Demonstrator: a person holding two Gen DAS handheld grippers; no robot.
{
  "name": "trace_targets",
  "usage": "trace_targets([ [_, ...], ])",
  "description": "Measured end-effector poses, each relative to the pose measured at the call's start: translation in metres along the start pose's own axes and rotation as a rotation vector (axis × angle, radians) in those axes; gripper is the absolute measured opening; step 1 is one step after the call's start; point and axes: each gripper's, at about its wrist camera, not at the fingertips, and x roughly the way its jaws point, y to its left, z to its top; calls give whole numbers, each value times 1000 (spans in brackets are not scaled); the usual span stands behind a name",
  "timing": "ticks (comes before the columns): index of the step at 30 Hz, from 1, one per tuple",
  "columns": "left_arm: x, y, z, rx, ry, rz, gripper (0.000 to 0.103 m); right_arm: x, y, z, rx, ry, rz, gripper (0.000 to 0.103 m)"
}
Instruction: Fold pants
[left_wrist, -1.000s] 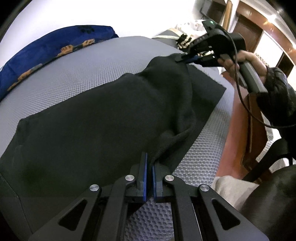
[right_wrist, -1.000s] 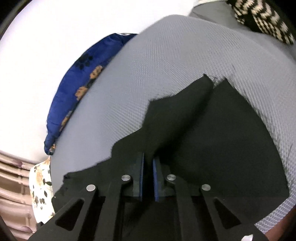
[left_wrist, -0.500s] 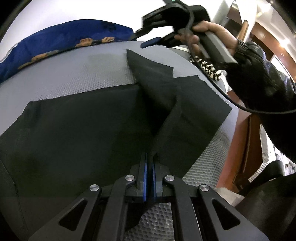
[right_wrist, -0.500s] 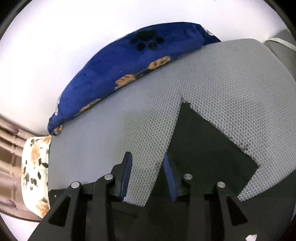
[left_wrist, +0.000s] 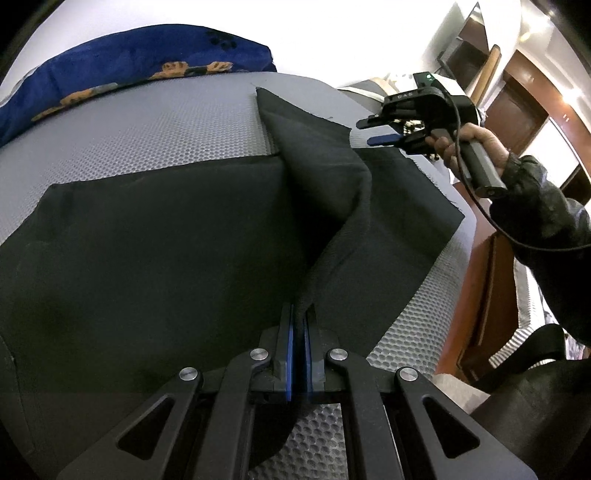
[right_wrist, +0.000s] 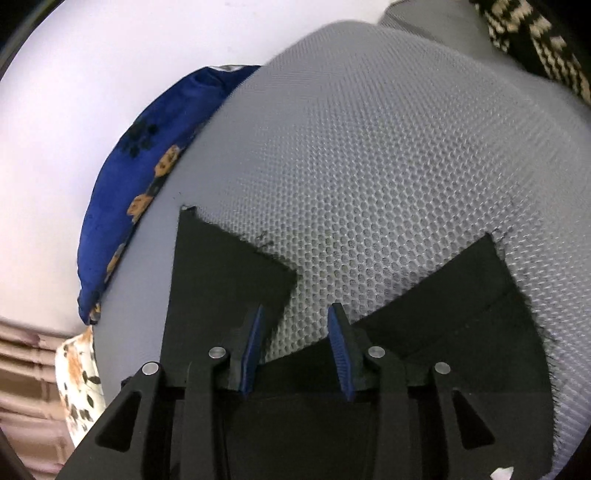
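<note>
- The black pants (left_wrist: 155, 236) lie spread on a grey honeycomb-textured mattress (left_wrist: 155, 133), one leg toward the blue paw-print pillow (left_wrist: 122, 62) at the far edge, the other toward the mattress's right edge.
- The left gripper (left_wrist: 298, 321) points steeply down at the near edge of the pants, its blue-padded jaws pinched tight on a raised ridge of black cloth that runs up and away from the fingers.
- From that pinch the fold climbs as a crease to the far leg's hem, whose pointed corner lies flat on the mattress near the pillow.
- In the left wrist view, the right gripper (left_wrist: 369, 131) hangs in the air above the right-hand leg, clear of the cloth, fingers pointing left and roughly level in the picture.
- The person's hand (left_wrist: 469, 144) wraps the handle, a dark sleeve (left_wrist: 543, 218) behind it, a black cable looping under the wrist.
- The right gripper's (right_wrist: 297, 325) jaws stand partly apart with nothing between them; only bare mattress shows in the gap, with one pant leg to each side.
- A black-and-cream knit (right_wrist: 532, 40) lies at the far right corner.
</note>
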Motion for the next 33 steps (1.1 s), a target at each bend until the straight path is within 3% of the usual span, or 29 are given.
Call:
trace_targets([
  [6,1,0,0,-12,8,16,4,20,17,14,-41,-22,35,32],
  [8,2,-1,0,-13,11,20,5,27,24,17,-61,-8,21,8],
  [10,2,-1,0,-14,11,24,5,25,29,18,-84,-24,10,6],
  [13,0,-3,0,-11,10,28,5,1,40,16,-127,-85,5,4],
  [17,-1,-7,1,10,3,31,4,-64,49,7,-190,-203,-38,3],
  [20,-3,-14,2,43,-5,24,5,-121,35,-22,-207,-285,-135,3],
  [24,1,-26,2,104,6,36,6,-159,-14,-73,-150,-308,-272,3],
  [29,13,-38,-3,170,50,53,8,-136,-83,-120,-9,-206,-391,2],
  [33,18,-44,-10,204,75,65,8,-128,-93,-126,17,-212,-399,2],
])
